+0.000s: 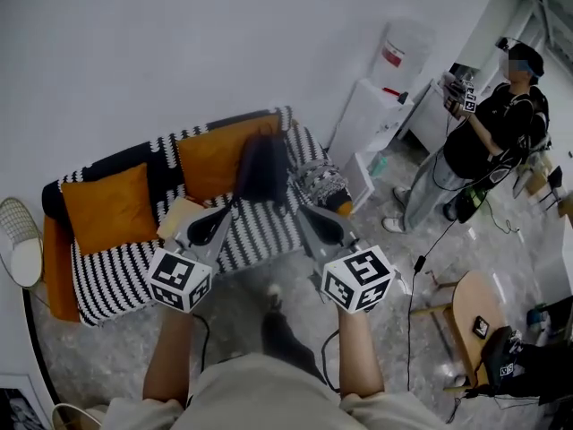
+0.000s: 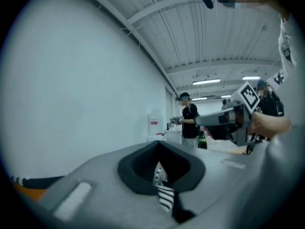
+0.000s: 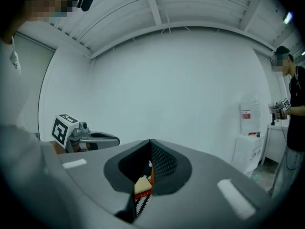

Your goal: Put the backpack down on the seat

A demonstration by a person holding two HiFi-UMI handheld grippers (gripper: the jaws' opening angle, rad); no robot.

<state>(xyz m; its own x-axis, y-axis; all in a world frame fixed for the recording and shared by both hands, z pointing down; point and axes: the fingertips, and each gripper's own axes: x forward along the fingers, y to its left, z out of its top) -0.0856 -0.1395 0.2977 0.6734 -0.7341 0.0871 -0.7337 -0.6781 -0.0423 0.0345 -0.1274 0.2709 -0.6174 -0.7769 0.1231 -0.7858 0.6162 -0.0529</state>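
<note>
Head view: the left claw [image 1: 235, 204] and right claw [image 1: 297, 208] are each clenched on a lower corner of the dark fabric backpack [image 1: 262, 164], held upright over the seat of the black-and-white striped sofa [image 1: 125, 271]. Left gripper view: sofa stripes show through the shut slit. Right gripper view: the backpack's mesh looks pinched there, so it seems best to lower both claws evenly and let go only once the base rests on the sofa.
</note>
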